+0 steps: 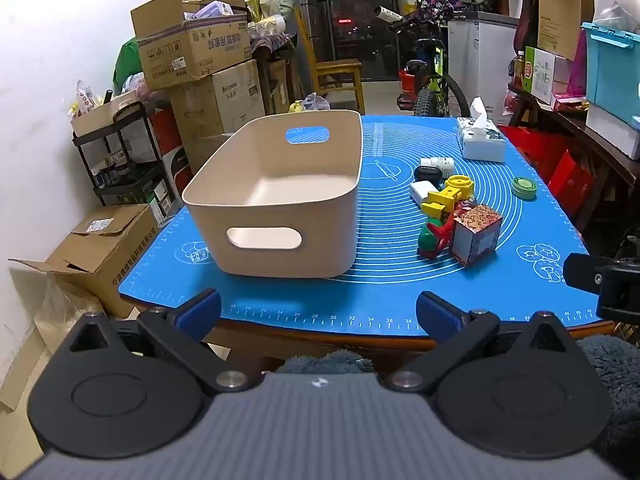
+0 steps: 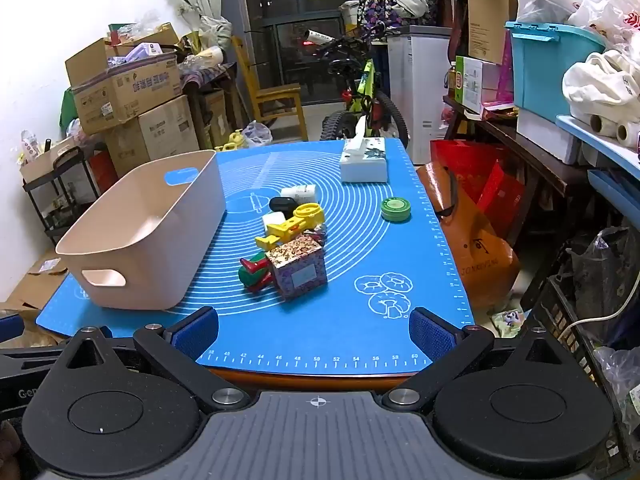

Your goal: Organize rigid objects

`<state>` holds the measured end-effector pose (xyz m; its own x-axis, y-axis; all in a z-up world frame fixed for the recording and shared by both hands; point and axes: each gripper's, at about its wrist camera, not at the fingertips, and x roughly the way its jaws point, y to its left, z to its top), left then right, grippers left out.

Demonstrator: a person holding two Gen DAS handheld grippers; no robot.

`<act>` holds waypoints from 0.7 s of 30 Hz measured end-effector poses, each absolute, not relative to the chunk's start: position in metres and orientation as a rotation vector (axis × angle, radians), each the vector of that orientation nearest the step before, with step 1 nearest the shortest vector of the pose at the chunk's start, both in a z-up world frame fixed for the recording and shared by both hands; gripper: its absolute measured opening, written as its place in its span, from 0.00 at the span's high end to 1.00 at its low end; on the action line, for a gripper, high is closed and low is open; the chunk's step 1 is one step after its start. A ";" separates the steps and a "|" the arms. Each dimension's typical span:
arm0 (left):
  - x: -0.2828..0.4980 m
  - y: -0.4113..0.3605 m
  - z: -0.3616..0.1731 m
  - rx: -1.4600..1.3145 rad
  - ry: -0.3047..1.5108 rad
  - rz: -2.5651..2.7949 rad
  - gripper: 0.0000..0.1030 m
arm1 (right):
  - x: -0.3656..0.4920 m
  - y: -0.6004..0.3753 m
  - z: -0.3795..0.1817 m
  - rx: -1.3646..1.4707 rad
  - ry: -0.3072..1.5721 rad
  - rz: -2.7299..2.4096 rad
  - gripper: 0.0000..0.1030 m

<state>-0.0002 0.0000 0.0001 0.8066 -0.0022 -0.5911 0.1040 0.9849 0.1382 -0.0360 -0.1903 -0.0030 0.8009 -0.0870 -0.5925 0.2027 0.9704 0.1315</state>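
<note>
We are in a cluttered home room used for storage. Stacked cardboard boxes (image 1: 192,52) rise against the far left wall, a wooden chair (image 1: 336,80) and a bicycle (image 1: 434,88) stand beyond the table (image 1: 320,340), and a white freezer (image 2: 416,92) and shelves of bags fill the right.
</note>
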 end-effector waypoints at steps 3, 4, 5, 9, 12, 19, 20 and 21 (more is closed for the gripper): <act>-0.001 -0.001 0.000 0.170 0.631 -0.058 0.00 | -0.036 -0.190 -0.003 0.192 0.625 -0.158 0.02; 0.000 0.000 0.000 0.160 0.634 -0.061 0.00 | -0.036 -0.190 -0.003 0.194 0.625 -0.158 0.02; 0.000 0.000 0.000 0.162 0.633 -0.061 0.00 | -0.036 -0.190 -0.003 0.195 0.625 -0.159 0.02; 0.000 0.000 0.000 0.161 0.635 -0.060 0.00 | -0.035 -0.191 -0.003 0.194 0.628 -0.155 0.02; 0.000 0.000 0.000 0.162 0.635 -0.060 0.00 | -0.035 -0.190 -0.003 0.194 0.627 -0.154 0.02; 0.000 0.000 0.000 0.161 0.636 -0.060 0.00 | -0.036 -0.190 -0.003 0.193 0.628 -0.156 0.02; 0.000 0.000 0.000 0.161 0.636 -0.060 0.00 | -0.036 -0.190 -0.003 0.193 0.628 -0.156 0.02; 0.000 0.000 0.000 0.161 0.636 -0.060 0.00 | -0.036 -0.190 -0.003 0.194 0.628 -0.155 0.02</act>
<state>0.0000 0.0002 0.0002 0.8032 -0.0061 -0.5957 0.1049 0.9858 0.1313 -0.0357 -0.1900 -0.0029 0.7988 -0.0855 -0.5955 0.2024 0.9703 0.1322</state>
